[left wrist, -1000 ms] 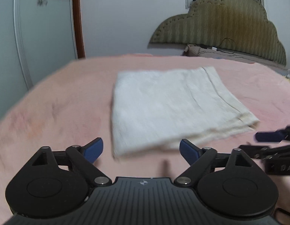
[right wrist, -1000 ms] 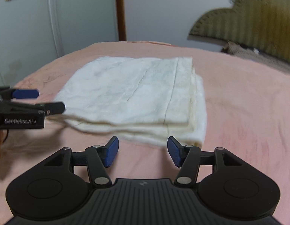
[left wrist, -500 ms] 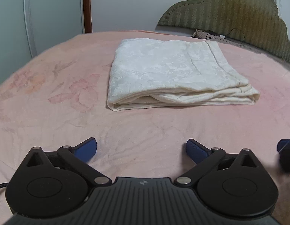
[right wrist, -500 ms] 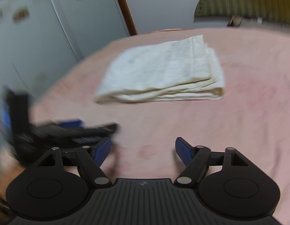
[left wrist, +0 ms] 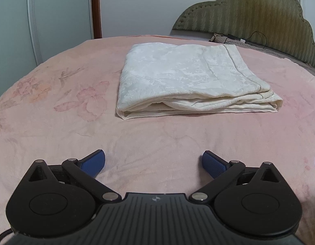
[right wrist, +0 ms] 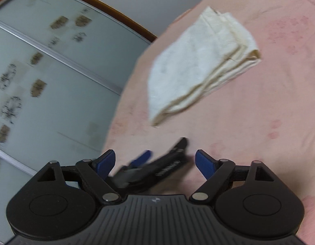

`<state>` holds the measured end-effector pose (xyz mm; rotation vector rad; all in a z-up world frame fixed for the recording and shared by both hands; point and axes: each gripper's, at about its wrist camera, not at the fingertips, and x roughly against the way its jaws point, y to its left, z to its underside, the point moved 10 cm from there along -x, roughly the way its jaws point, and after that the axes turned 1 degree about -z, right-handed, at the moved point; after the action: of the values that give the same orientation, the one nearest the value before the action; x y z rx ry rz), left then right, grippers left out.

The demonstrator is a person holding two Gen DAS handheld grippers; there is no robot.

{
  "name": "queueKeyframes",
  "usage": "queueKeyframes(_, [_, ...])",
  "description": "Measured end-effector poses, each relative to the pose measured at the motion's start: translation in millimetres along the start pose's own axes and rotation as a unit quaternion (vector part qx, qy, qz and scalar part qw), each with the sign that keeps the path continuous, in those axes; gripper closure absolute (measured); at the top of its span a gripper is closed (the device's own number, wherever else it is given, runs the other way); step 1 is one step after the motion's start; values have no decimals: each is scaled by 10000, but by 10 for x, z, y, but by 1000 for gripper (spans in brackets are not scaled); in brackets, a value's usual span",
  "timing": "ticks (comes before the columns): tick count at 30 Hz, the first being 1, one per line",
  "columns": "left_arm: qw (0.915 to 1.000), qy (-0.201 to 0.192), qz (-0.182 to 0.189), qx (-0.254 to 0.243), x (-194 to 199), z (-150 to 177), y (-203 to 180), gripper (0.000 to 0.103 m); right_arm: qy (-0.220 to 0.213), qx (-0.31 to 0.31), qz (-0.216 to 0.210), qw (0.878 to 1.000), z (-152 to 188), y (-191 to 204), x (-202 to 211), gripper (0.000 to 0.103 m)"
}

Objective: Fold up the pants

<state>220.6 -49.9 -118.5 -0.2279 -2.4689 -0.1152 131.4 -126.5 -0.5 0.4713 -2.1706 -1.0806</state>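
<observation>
The folded pants (left wrist: 190,79) lie on the bed (left wrist: 55,122), ahead of the left gripper (left wrist: 154,164) and well apart from it. The headboard (left wrist: 259,18) stands behind the pants, to the right. In the right wrist view, the left gripper sits directly before the right gripper (right wrist: 155,164).

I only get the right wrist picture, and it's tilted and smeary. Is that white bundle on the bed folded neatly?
Observer: Yes. The left wrist view shows the pants as a flat rectangle of stacked layers on the pink blanket.
Visitor: What's beyond them?
Observer: An olive padded headboard, outside your picture.
Visitor: Is the other claw holding anything?
Observer: No. The left claw is open and empty, short of the pants.
</observation>
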Motion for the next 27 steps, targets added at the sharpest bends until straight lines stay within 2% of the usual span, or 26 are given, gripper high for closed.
queueKeyframes(3, [10000,1,7,8,-1,0,5,0,-15,275,-60,9996,40,148,-46,12])
queueKeyframes(4, [10000,0,8,8,-1,-1,8,0,-39,453,67,9989,42,149,-56,12])
queueKeyframes(6, [10000,1,7,8,0,-2,3,0,-294,921,628,9933,-10,73,-55,11])
queueKeyframes(7, [10000,0,9,10,0,-2,5,0,-518,1226,1082,9852,-67,-13,-38,10])
queueKeyframes(8, [10000,1,10,11,0,-2,4,0,-759,1469,1615,9729,-134,-135,-4,4])
queueKeyframes(9, [10000,1,9,9,0,-2,2,0,-1011,1629,2140,9578,-201,-270,24,0])
queueKeyframes(11, [10000,1,9,10,1,-2,2,0,-1310,1925,2991,9254,-289,-561,23,0])
queueKeyframes(12, [10000,1,9,9,0,-2,3,0,-1266,2049,3258,9142,-296,-690,-24,0])
queueKeyframes(14, [10000,0,9,10,0,-2,1,0,-852,2182,3550,9050,-241,-915,-175,0])
queueKeyframes(15, [10000,0,8,10,0,-2,3,0,-781,2353,3645,8976,-210,-955,-228,0])
queueKeyframes(16, [10000,0,10,10,0,-2,4,0,-891,2677,3697,8853,-188,-914,-249,0])
queueKeyframes(17, [10000,2,12,12,1,-4,2,0,-863,2775,3729,8812,-175,-894,-277,0])
queueKeyframes(19, [10000,0,8,8,0,-3,4,0,-863,2789,3733,8806,-176,-889,-289,0])
queueKeyframes(22, [10000,1,8,9,-1,-1,4,0,-894,2491,3556,8964,-202,-946,-245,0])
queueKeyframes(27, [10000,1,11,11,-1,-4,1,0,-880,2528,3592,8941,-162,-939,-235,0])
